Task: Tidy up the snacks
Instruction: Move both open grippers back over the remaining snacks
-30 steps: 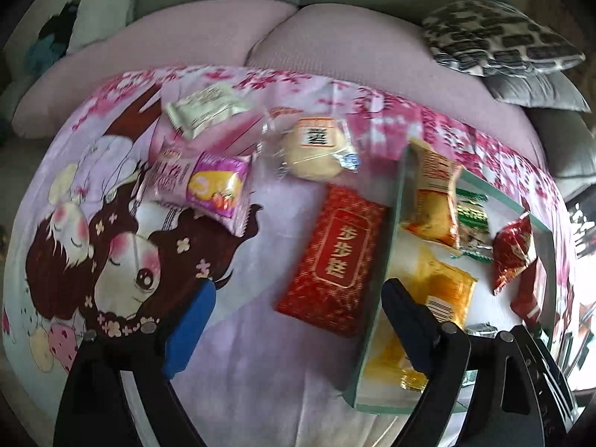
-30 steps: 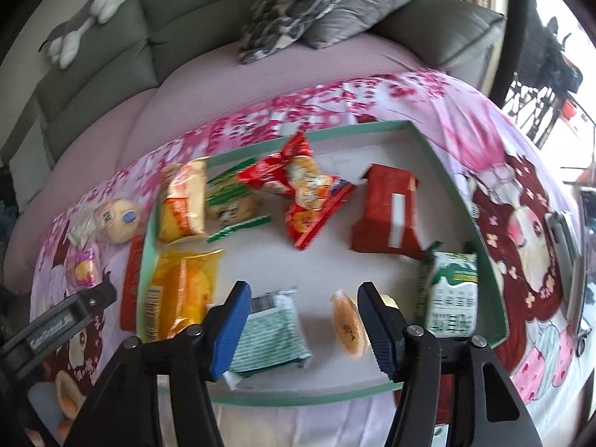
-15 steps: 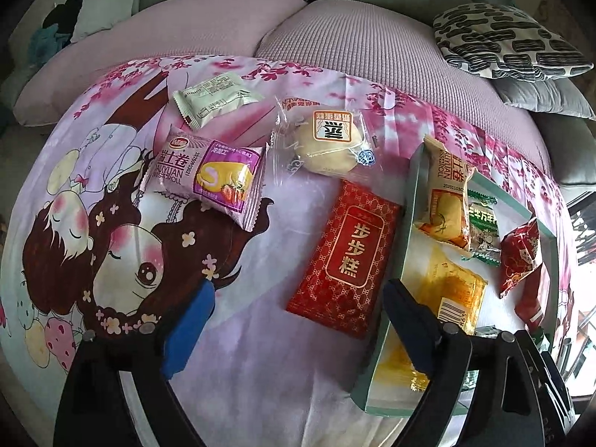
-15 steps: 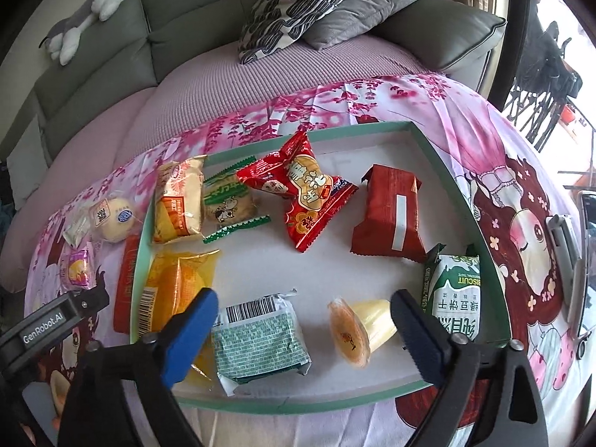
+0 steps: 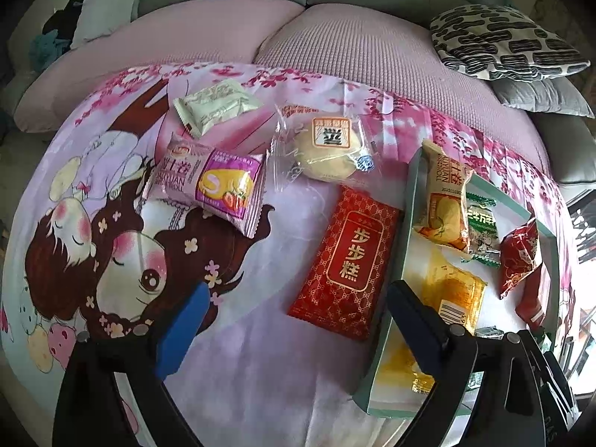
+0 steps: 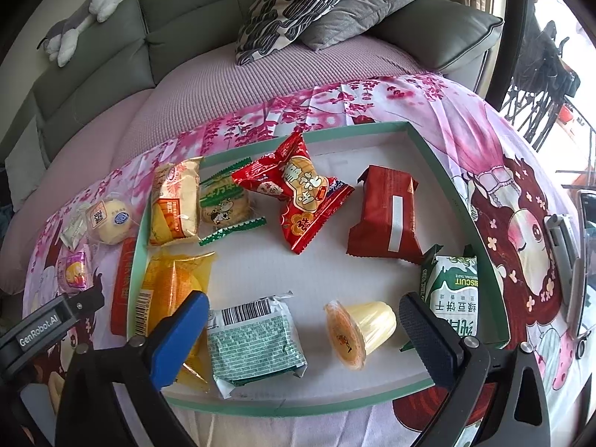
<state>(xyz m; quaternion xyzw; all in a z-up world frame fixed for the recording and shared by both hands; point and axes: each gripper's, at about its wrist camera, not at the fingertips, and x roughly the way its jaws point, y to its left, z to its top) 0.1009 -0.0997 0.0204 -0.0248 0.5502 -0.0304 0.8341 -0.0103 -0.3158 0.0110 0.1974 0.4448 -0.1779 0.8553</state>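
so the snacks are split: most sit inside the green-rimmed tray (image 6: 439, 156), like the jelly cup (image 6: 359, 329) and the green checked pack (image 6: 257, 342) at its near edge, plus a red crinkly bag (image 6: 298, 190) in the middle. left of the tray, loose on the cartoon bedsheet (image 5: 111, 253), are the red cake pack (image 5: 350, 260) right beside the rim, a round bun (image 5: 331, 145) and a pink roll pack (image 5: 212, 182). right hand-held gripper (image 6: 301, 333) is opening over the jelly cup, not touching it. left hand-held gripper (image 5: 294, 326) is opening too, nothing between its jaws
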